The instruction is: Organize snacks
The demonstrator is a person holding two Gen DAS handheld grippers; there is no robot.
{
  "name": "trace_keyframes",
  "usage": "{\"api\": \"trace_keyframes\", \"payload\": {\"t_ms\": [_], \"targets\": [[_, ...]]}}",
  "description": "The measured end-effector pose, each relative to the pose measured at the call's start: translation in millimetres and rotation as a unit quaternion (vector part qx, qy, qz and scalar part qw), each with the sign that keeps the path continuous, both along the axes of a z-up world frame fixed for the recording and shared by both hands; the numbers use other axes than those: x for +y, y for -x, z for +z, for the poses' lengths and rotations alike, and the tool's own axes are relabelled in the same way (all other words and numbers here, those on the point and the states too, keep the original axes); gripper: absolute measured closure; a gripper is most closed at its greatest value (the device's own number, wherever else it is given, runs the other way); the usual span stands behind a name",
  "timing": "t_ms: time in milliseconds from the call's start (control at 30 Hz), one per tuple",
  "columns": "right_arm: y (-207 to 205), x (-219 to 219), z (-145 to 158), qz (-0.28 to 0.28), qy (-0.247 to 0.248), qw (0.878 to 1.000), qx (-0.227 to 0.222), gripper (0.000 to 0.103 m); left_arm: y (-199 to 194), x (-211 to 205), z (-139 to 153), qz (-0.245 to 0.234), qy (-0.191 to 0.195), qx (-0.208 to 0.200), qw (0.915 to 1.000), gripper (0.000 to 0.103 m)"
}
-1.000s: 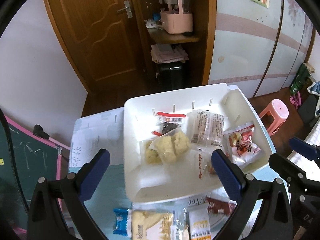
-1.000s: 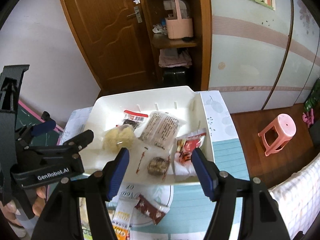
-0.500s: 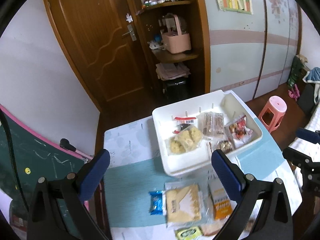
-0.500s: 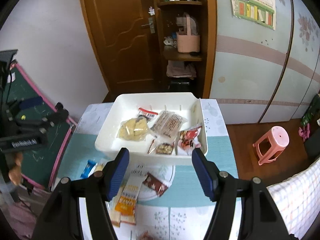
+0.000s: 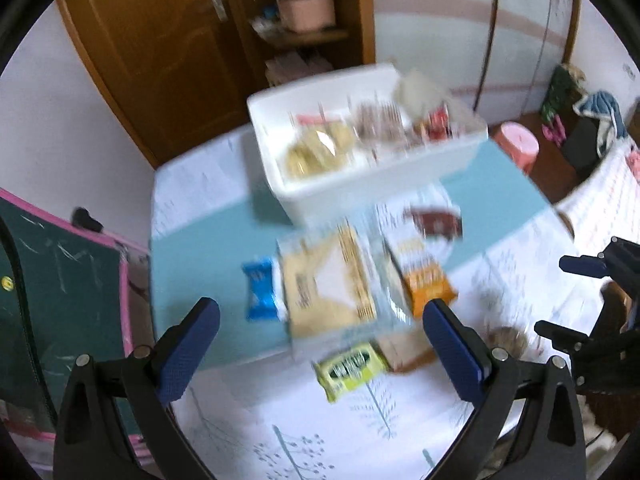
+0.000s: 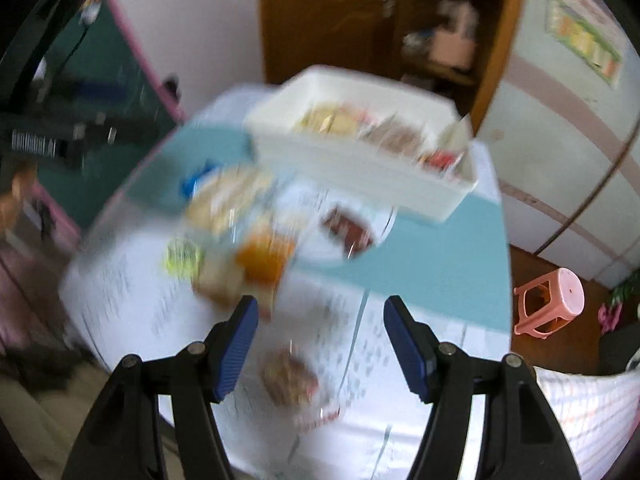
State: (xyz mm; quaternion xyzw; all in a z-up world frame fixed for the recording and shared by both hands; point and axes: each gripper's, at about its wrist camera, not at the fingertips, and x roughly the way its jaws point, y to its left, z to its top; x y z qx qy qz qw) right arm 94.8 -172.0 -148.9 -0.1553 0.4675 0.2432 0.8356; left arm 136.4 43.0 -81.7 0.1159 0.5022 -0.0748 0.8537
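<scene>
Tongs both gape empty; right gripper (image 6: 316,336) hangs above what looks, through blur, like a round cake packet (image 6: 289,376) at six o'clock; centre it, then squeeze; left gripper (image 5: 320,344) waits wide.

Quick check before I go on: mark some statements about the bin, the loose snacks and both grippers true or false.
1. The white bin already holds several snacks. True.
2. The left gripper is shut on the blue packet. False: its jaws stand open and empty, and the packet lies on the table.
3. A yellow-green packet lies on the table outside the bin. True.
4. The right gripper carries the orange packet. False: it is open and holds nothing.
5. The pink stool stands on the table. False: it is on the floor.
</scene>
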Motion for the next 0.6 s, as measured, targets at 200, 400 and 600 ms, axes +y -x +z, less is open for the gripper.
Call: {"api": "trace_keyframes", "payload": {"t_ms": [200,400,600], "targets": [[14.3,8.4,-56.3,0.022,0.055,0.998,0.013,0.038,6.2,-2.6,-52.1,0.009,0.010,0.044,0.9989,0.002],[4.9,6.7,-76.1,0.026,0.010,0.999,0.039,0.038,-11.1,4.0,-77.1,0.038,0.045,0.077,0.9953,0.002],[4.6,9.2,-78.2,0.056,-0.014,0.996,0.061,0.059,-35.2,10.7,-91.9,0.067,0.083,0.101,0.9893,0.002]]}}
